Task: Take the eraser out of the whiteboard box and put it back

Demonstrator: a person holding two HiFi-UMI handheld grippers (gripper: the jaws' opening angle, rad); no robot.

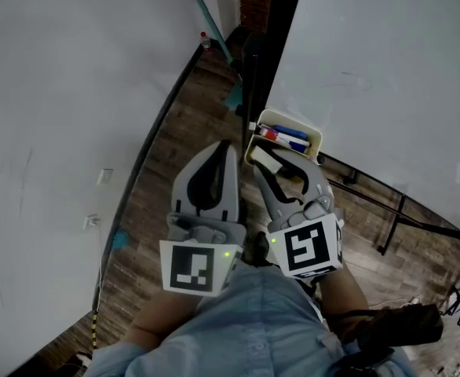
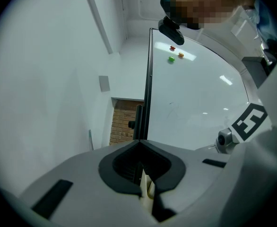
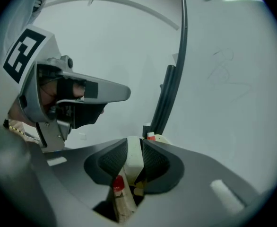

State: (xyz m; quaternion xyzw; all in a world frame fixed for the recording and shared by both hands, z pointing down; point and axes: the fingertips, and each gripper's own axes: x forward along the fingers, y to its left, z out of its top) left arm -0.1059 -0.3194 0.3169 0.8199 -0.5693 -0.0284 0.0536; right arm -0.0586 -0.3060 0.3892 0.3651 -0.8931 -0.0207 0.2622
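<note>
The cream whiteboard box (image 1: 317, 140) hangs at the whiteboard's lower edge, with red and blue markers (image 1: 286, 138) lying in it. At the box's near left end my right gripper (image 1: 274, 163) is shut on the cream eraser (image 1: 264, 162). In the right gripper view the eraser (image 3: 134, 156) stands upright between the two dark pads (image 3: 153, 162), which press on its sides, and a red marker cap (image 3: 117, 184) shows below it. My left gripper (image 1: 226, 151) is just left of the box, its jaws shut with nothing in them, also seen as my left gripper (image 2: 141, 144) in its own view.
A large whiteboard (image 1: 387, 61) fills the right, on a black stand (image 1: 255, 69) with legs (image 1: 391, 222) over the wooden floor (image 1: 163, 163). A white wall (image 1: 49, 116) runs along the left. Small coloured magnets (image 2: 172, 58) sit high on the board.
</note>
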